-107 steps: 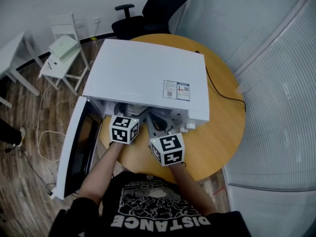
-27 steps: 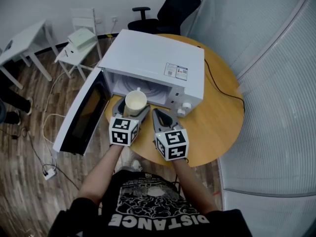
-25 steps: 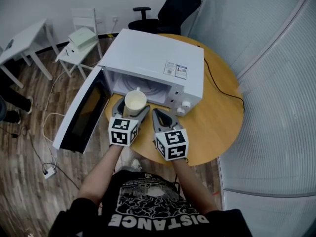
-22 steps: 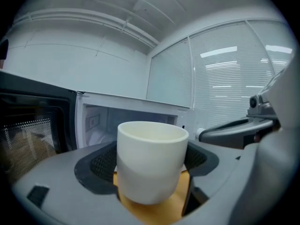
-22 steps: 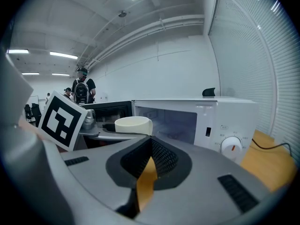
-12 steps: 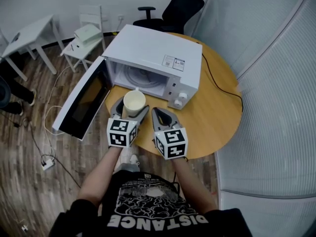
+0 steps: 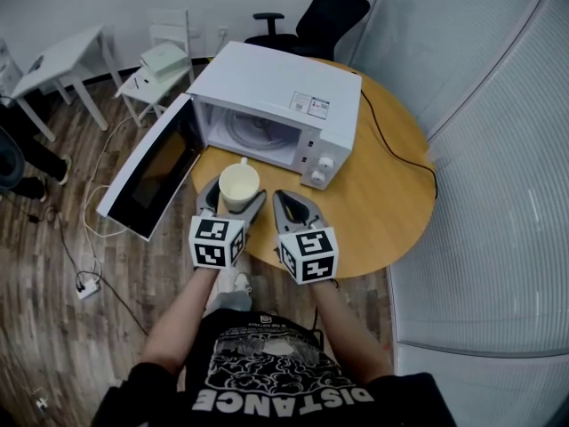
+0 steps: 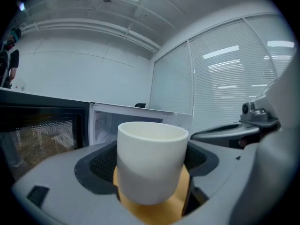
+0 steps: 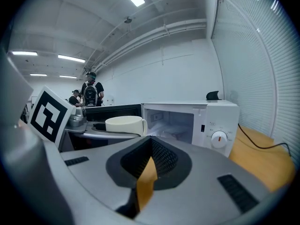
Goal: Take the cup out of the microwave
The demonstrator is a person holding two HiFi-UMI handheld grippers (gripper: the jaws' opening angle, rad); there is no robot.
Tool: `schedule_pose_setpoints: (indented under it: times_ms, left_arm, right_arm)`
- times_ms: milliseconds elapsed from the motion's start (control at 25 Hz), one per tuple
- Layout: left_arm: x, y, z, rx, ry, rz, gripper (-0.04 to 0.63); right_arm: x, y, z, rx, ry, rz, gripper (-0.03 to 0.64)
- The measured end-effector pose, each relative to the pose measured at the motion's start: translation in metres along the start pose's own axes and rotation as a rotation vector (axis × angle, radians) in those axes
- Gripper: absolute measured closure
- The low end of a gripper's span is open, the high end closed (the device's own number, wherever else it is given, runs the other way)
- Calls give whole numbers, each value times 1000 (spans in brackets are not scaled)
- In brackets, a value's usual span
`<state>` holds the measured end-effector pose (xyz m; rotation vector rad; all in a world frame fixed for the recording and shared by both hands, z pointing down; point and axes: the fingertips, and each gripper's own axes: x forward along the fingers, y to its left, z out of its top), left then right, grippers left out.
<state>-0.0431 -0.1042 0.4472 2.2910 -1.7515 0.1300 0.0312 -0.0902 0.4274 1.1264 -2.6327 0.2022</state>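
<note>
One cup (image 7: 238, 186), white and upright, sits clamped between the fingers of the left gripper (image 7: 233, 197). It is outside the microwave (image 7: 284, 96) and over the worktop (image 7: 382, 203), just in front of the open cavity. We cannot tell whether its base touches the wood. Some four seconds earlier both grippers are deep inside that cavity. Since then the cup has come out, and in the last half second it has drawn a little further from the opening. We judge the removal nearly done, with only the setting-down left. The right gripper (image 7: 286, 201) lies just beside it, fingers closed on nothing, and the door (image 7: 147, 176) hangs wide open at the left.
</note>
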Motion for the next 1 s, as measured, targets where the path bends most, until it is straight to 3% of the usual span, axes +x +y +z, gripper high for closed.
schedule_pose_setpoints:
  times_ms: [1000]
  left_arm:
    - [-27, -8, -5, -2, -2, 38, 161]
  right_arm:
    - [-17, 11, -11, 2, 2, 19, 601]
